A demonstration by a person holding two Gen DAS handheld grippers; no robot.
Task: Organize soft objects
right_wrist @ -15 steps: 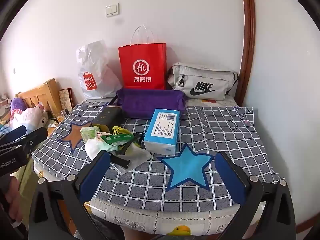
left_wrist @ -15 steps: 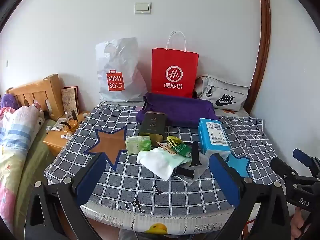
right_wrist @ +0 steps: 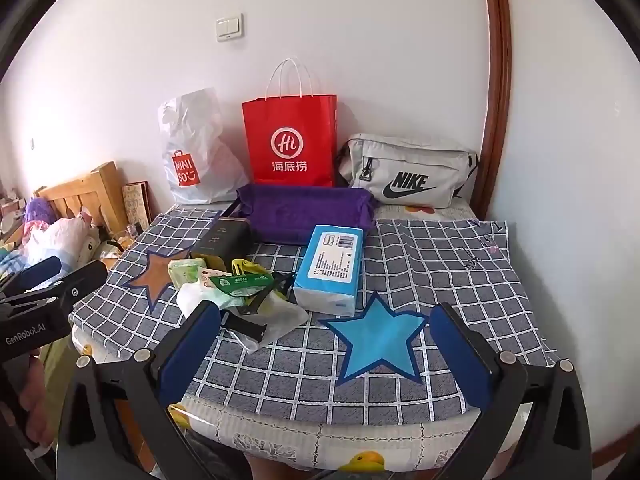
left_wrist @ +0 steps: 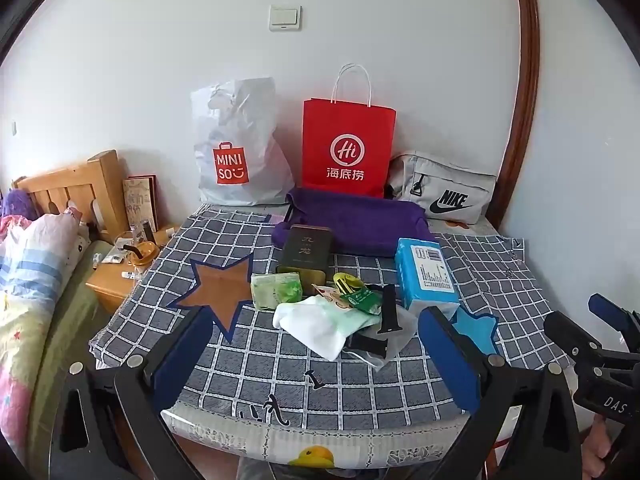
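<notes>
Both the left gripper (left_wrist: 316, 360) and right gripper (right_wrist: 324, 356) were held wide open and empty; the white sock (left_wrist: 316, 322) would best be pinched at mid-fold.

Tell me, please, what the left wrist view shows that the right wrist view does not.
Only the left wrist view: the whole orange star and the bedside table with a cup.
Only the right wrist view: the whole blue star, uncovered.
Both share: the red paper bag, the purple cloth tray, the blue tissue pack, the white sock, and open tools, left and right.
</notes>
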